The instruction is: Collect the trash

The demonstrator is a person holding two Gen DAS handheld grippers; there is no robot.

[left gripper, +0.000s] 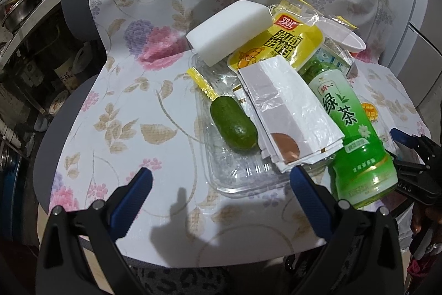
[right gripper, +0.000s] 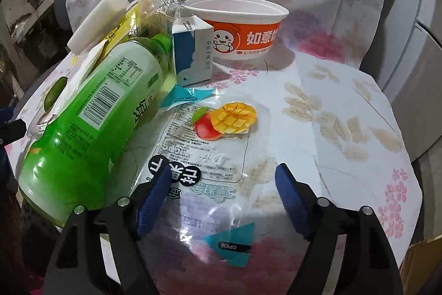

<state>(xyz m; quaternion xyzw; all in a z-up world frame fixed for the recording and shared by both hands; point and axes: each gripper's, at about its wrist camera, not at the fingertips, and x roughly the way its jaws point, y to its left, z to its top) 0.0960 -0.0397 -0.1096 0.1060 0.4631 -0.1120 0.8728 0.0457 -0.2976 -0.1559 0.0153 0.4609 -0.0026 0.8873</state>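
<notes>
"绿茶" is printed on the green bottle (left gripper: 356, 140). "双汇" is read on the yellow packet (left gripper: 279, 43), "如意" on the orange bowl (right gripper: 243, 39), and "OPEN" on the clear mango wrapper (right gripper: 210, 156).

A home kitchen — pots on metal shelves (left gripper: 25, 26), a floral tablecloth (left gripper: 132, 107).

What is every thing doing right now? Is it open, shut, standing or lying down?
Left gripper: jaws open, holding nothing.
Right gripper: jaws open, holding nothing.
Green tea bottle: lying on its side, cap on.
Noodle bowl: upright, no lid.
Milk carton: standing, tilted.
Mango wrapper: lying flat, see-through.
Clear tray: lying open.
Green fruit: lying in the tray.
White sponge: tilted, resting on the pile.
</notes>
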